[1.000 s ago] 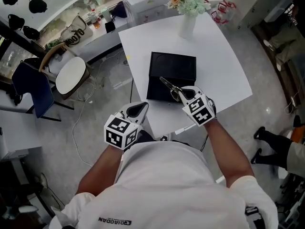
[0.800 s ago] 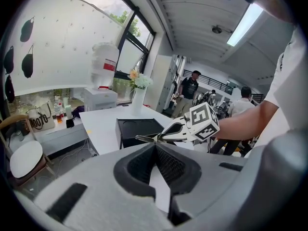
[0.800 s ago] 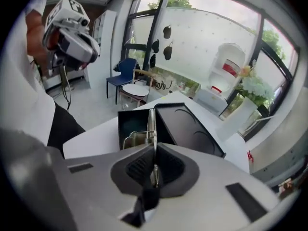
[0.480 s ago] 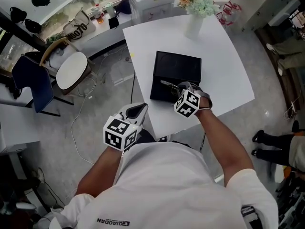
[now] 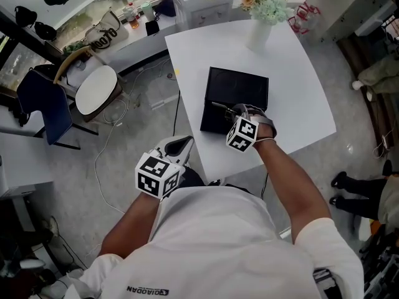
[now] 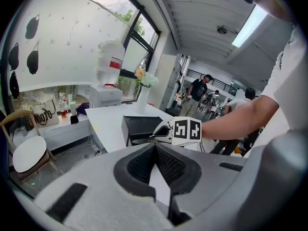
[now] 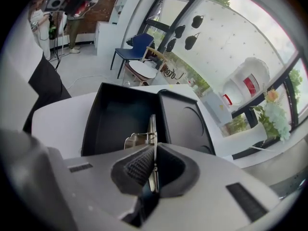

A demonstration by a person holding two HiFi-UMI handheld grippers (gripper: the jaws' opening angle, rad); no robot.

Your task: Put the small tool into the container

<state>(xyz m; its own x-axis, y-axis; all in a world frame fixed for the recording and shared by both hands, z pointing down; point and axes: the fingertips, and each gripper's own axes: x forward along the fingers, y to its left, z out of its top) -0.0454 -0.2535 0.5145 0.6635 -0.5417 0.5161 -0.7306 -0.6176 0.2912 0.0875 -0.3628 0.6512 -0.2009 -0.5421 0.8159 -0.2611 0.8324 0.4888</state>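
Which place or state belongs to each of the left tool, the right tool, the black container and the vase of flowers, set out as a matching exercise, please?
Things:
1. left tool
2. right tool
3. black container
4. vase of flowers

Places or states:
A. at the far edge of the white table
B. shut on a small metal implement
C. shut and empty, held off the table
D. lying open on the table

Pairs: 1-C; 2-B; 3-D; 4-A

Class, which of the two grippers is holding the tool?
The right gripper: it is shut on the tool over the black box. The left gripper holds nothing.
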